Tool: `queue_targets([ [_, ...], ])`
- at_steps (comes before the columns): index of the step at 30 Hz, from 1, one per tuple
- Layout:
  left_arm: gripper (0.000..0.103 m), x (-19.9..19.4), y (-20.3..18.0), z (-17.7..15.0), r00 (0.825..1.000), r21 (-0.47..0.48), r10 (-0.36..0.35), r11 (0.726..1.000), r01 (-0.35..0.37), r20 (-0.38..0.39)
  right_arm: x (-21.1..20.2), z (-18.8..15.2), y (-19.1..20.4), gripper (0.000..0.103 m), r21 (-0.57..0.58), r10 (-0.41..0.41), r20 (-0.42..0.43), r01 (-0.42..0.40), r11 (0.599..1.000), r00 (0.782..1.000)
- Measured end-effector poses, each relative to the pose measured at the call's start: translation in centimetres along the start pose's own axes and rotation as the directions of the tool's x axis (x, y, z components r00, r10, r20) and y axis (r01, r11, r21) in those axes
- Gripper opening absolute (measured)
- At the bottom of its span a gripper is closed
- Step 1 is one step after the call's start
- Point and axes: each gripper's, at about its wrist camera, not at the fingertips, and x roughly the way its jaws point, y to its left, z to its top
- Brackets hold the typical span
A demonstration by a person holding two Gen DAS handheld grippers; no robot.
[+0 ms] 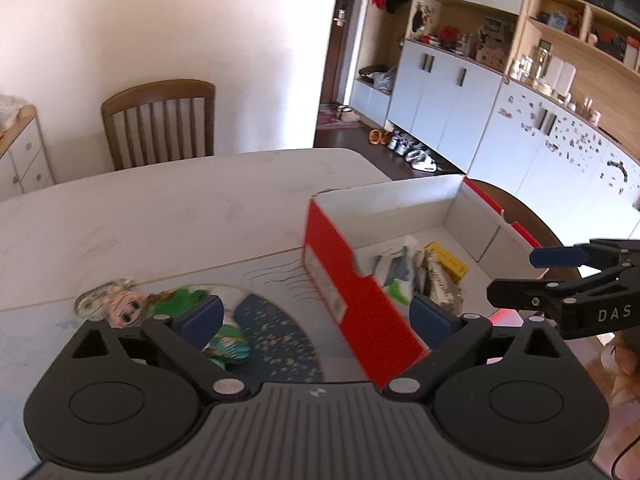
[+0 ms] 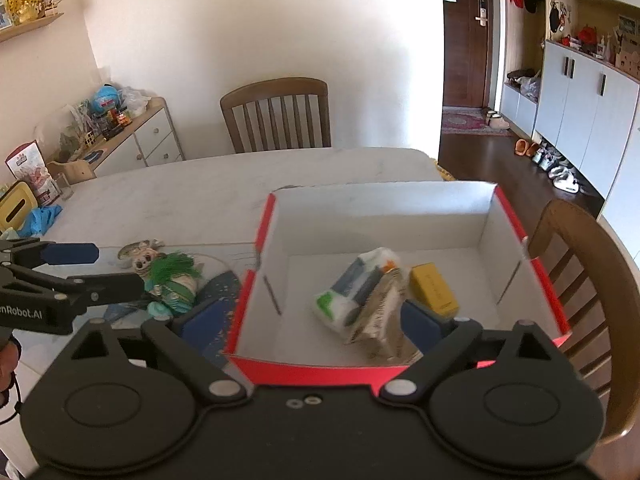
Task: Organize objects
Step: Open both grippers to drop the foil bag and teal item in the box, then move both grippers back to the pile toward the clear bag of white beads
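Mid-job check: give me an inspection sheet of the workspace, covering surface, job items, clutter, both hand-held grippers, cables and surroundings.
Surface: white table, blue mat at the near edge.
Job's things: red box open, holding a yellow box, a white-green packet and a printed packet; green-haired doll and keychain figure outside on the table.
Clutter: blue cloth at the far left.
Grippers: left hand-held gripper open, empty; right hand-held gripper open, empty.
Cables: nothing seen on the table.
Surroundings: wooden chair, sideboard, cabinets.
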Motion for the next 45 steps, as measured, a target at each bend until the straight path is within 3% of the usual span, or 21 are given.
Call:
queue_targets([
  [10, 0.103, -1.6, 6.0, -1.2, 1.000, -0.038, 0.003, 0.999, -0.002, 0.017, 0.9, -0.1, 4.6, 0.095, 0.001, 0.022, 0.001, -0.022, 1.000, 1.000],
  [16, 0.103, -2.3, 9.1, -2.3, 0.998, -0.011, 0.043, 0.999, -0.043, 0.050, 2.0, 0.0, 7.1, 0.095, -0.010, 0.035, -0.012, -0.036, 0.999, 0.999],
  [25, 0.103, -1.9, 13.2, -3.9, 0.998, -0.001, 0.033, 0.999, -0.033, 0.050, 4.2, -0.4, 10.6, 0.095, -0.027, 0.064, -0.057, -0.066, 0.997, 0.996],
  [34, 0.103, 1.4, 15.6, -6.0, 0.999, -0.019, 0.035, 0.999, -0.035, -0.010, 7.2, -2.9, 14.6, 0.095, -0.070, 0.099, -0.160, -0.112, 0.991, 0.982],
  [45, 0.103, 5.6, 16.7, -7.0, 0.999, 0.057, 0.021, 0.998, -0.018, -0.044, 11.2, -5.6, 17.9, 0.088, -0.157, 0.095, -0.266, -0.141, 0.978, 0.959],
])
